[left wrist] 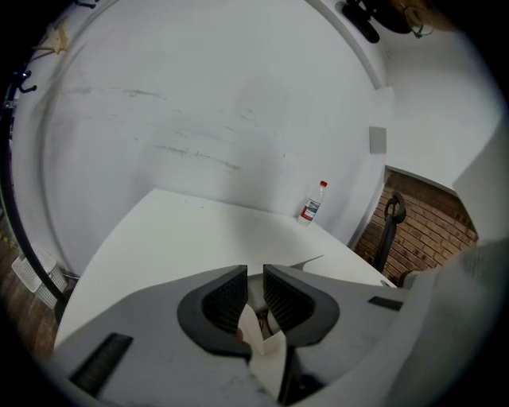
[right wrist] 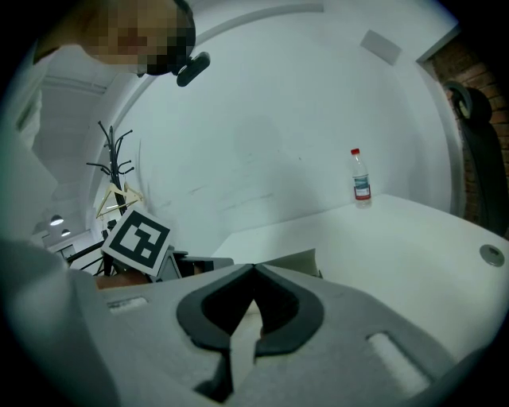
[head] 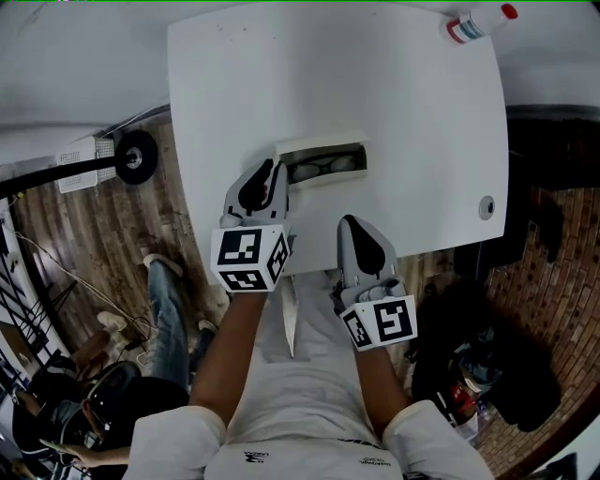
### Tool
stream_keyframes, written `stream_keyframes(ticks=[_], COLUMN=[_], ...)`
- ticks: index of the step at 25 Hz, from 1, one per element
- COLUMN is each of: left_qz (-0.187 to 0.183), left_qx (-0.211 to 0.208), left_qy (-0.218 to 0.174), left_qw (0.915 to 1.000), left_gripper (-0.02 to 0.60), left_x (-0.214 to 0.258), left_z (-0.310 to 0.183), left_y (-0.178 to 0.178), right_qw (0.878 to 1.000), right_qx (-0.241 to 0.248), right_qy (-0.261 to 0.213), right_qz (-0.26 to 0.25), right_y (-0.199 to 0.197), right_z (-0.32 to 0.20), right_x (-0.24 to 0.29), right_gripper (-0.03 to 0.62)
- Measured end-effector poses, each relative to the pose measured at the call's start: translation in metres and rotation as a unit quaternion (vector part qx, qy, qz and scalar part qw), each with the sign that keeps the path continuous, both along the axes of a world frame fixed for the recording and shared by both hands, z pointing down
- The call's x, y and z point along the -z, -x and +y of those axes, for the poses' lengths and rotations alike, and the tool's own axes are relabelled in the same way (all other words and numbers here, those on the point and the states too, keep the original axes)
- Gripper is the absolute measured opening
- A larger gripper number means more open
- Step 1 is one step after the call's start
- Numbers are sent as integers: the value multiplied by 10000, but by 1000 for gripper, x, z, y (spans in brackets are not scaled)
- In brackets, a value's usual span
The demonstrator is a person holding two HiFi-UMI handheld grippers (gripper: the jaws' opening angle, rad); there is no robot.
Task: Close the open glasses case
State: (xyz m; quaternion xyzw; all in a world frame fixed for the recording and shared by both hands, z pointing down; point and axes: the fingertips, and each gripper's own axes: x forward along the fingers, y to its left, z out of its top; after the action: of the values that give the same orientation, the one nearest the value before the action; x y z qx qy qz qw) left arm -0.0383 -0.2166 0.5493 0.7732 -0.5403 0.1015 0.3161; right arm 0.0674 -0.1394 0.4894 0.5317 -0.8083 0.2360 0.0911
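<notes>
The open glasses case lies near the middle of the white table, its lid flap raised and dark glasses inside. My left gripper is at the case's left end. In the left gripper view its jaws stand a thin slit apart with a white wall of the case between the pads. More of the flap shows beyond. My right gripper is shut and empty, just in front of the case. The right gripper view shows its closed tips below the flap.
A clear bottle with a red cap lies at the table's far right corner. A round cable hole sits near the right edge. Dark bags crowd the floor at the right, and a wheel and cables lie at the left.
</notes>
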Motion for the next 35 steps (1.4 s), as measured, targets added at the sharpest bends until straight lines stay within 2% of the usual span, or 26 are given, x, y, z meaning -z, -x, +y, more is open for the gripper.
stream_keyframes(ticks=[28, 35], left_qz=[82, 66], left_qx=[-1, -15], left_qy=[184, 194], left_qw=[9998, 9998], left_gripper=[58, 37], left_x=[-21, -20], left_z=[-16, -17], left_y=[-5, -5], right_qw=[9999, 9999], right_qx=[77, 84], right_qy=[92, 132], right_qz=[-22, 6], right_y=[-1, -3], right_z=[-6, -4], right_x=[-13, -14], right_gripper=[2, 3])
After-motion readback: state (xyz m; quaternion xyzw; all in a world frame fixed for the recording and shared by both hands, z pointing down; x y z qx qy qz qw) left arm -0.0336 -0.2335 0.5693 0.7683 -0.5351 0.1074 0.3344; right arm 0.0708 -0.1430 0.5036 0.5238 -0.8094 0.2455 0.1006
